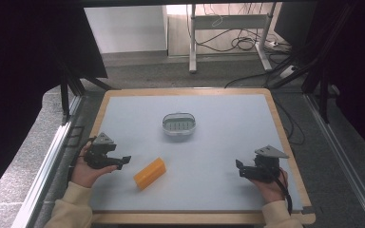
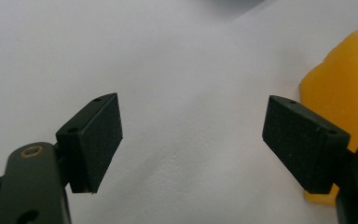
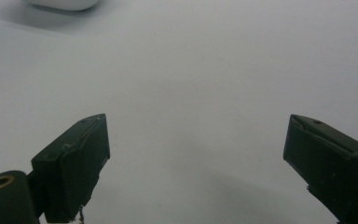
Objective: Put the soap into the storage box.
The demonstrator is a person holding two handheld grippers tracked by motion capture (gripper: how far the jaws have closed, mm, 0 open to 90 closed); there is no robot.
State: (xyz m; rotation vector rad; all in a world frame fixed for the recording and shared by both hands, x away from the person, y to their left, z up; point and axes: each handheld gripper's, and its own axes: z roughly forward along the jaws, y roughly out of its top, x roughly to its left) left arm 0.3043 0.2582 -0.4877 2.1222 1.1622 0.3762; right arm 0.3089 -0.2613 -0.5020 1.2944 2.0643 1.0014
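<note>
An orange-yellow bar [image 1: 149,173], shaped like a soap block, lies on the grey mat near the front, left of centre. Its end also appears at the right edge of the left gripper view [image 2: 349,93], just behind the right jaw. My left gripper [image 1: 123,160] sits just left of the bar, open, nothing between its jaws [image 2: 191,140]. A small oval dish with a slotted bottom [image 1: 178,124] stands in the middle of the mat. My right gripper [image 1: 238,167] rests at the front right, open and empty [image 3: 196,158], pointing toward the middle.
The grey mat [image 1: 228,142] lies on a wooden-edged table [image 1: 285,137]. A white rounded edge of the dish [image 3: 63,3] shows at the top left of the right gripper view. Beyond the table are a metal frame and cables on the floor [image 1: 237,42].
</note>
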